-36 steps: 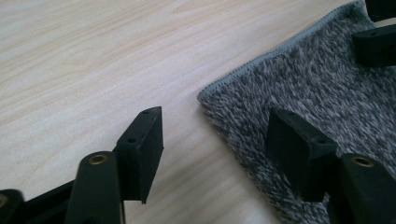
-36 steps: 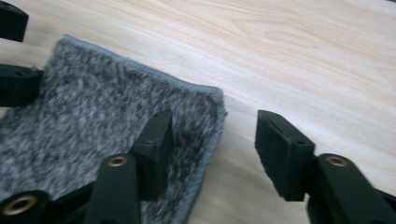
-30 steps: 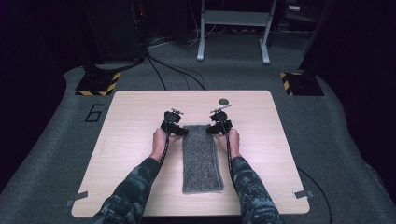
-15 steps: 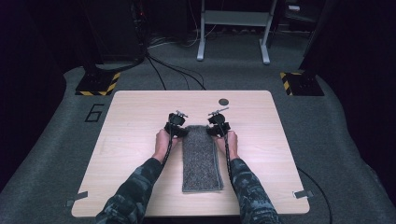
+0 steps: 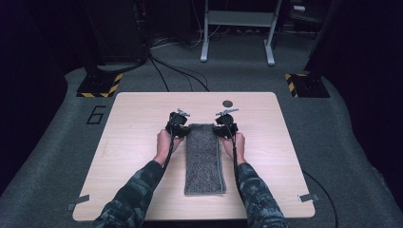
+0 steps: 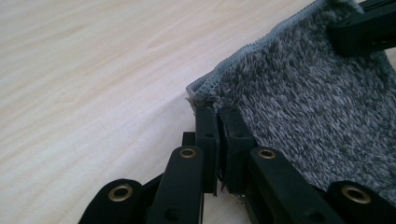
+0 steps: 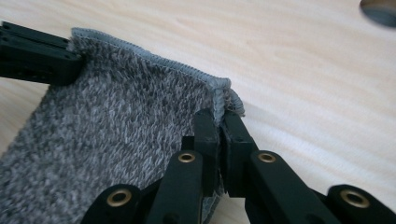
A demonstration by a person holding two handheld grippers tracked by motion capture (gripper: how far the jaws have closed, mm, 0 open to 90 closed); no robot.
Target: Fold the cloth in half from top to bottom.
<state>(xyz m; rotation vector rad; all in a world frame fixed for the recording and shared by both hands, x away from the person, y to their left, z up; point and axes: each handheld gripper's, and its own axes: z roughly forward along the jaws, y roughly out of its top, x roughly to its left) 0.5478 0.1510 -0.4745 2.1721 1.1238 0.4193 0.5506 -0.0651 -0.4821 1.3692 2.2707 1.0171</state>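
Fingers [image 6: 208, 135] of the left gripper [image 5: 177, 124] were pressed together on the towel's far left corner, and those of the right gripper [image 5: 225, 124] were pinched the same way on its far right corner. Largest in the scene was the table [image 5: 142, 123], pale wood, with the grey towel [image 5: 204, 161] lying lengthwise at its middle, a long folded strip running from the grippers back toward the person. Over the last second both grippers had drawn a little toward the person from the far side, each keeping its corner, so the far edge appeared to have started lifting; in both gripper views that edge ran taut between the two pinches. That suggested a fold of the far end over the near end had begun. Smallest was a dark disc [image 5: 228, 103], beyond the towel near the far edge and well apart from it.
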